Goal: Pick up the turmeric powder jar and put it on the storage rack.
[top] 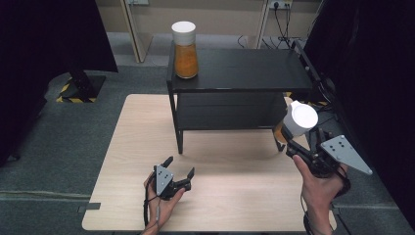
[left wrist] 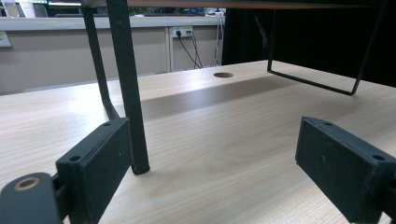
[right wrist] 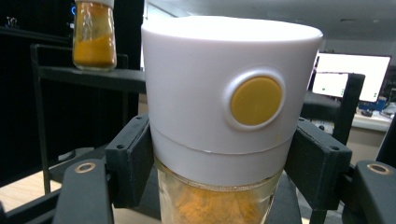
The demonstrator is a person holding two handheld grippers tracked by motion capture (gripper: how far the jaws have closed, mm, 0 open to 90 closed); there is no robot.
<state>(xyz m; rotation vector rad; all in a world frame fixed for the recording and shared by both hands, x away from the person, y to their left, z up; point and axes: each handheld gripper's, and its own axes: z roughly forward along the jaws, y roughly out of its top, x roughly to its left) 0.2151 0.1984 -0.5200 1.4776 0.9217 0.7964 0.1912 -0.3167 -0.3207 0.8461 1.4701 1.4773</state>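
Observation:
A glass jar (top: 295,122) of orange powder with a white lid is clamped in my right gripper (top: 298,147), held in the air beside the right end of the black shelf (top: 240,73). In the right gripper view the jar (right wrist: 224,107) stands upright between both pads (right wrist: 133,158), its lid bearing a round yellow button. A second such jar (top: 185,49) stands on the shelf's top left corner, the same jar (right wrist: 95,35) at upper left in the right gripper view. My left gripper (top: 180,167) rests open near the table's front, nothing between its fingers (left wrist: 100,158).
The shelf has a lower tier (top: 227,110) and thin black legs (left wrist: 128,84) on the light wooden table (top: 132,147). A round hole (left wrist: 223,74) is in the tabletop. Dark curtains flank the scene; cables and wall sockets lie behind.

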